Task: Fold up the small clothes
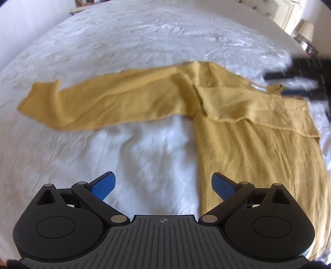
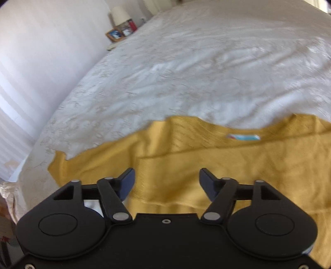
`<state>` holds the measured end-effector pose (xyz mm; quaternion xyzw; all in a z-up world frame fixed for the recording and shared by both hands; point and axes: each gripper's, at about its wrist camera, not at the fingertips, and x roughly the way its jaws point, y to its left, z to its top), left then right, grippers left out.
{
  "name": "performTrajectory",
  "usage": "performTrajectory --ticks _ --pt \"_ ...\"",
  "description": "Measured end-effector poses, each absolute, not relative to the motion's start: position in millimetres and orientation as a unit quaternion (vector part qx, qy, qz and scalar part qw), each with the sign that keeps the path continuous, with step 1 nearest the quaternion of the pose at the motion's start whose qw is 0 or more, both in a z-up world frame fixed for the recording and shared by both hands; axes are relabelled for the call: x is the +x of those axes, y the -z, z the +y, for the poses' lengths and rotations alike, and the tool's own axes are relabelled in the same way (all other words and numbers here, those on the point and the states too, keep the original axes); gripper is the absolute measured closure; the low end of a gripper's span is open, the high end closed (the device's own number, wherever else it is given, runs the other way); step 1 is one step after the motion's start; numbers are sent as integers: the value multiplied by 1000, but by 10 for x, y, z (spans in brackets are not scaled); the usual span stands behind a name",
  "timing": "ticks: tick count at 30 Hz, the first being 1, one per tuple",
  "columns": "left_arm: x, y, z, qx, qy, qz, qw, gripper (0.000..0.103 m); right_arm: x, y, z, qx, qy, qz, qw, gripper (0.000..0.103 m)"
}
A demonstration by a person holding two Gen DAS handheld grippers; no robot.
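Note:
A mustard-yellow sweater lies flat on the white bedspread. One sleeve stretches out to the left, and the other sleeve is folded across the chest. My left gripper is open above the bedspread beside the sweater's left edge, with nothing between its blue pads. My right gripper is open just above the sweater, below the collar label, and holds nothing. In the left wrist view the right gripper is a dark blur by the collar.
A bedside table with a lamp and picture frames stands at the bed's far corner. A pale wall runs along the left side. Another lamp stands at the right edge of the left wrist view.

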<state>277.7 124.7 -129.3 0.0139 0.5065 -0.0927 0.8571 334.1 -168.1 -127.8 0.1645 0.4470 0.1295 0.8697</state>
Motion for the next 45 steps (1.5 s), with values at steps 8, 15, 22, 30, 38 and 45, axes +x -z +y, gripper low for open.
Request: performTrajectory --ticks 8,15,22,30,38,45 --pt "3252 1338 869 16 144 497 855 2 2730 1592 -2182 133 -55 502 853 19" --pt "3536 1316 520 18 169 460 871 2 2476 1860 -2467 146 -45 535 831 18" --pt "3877 1483 200 50 187 463 865 2 2449 2055 -2595 171 -60 546 818 12" --pt "4289 1825 87 81 179 497 845 2 2493 2174 -2614 172 -94 554 809 1" --pt "4313 1870 158 50 177 510 840 41 2482 2251 -2598 164 -108 553 809 0" --pt "4222 1779 106 57 195 500 842 68 2459 2254 -2617 161 -108 550 812 0"
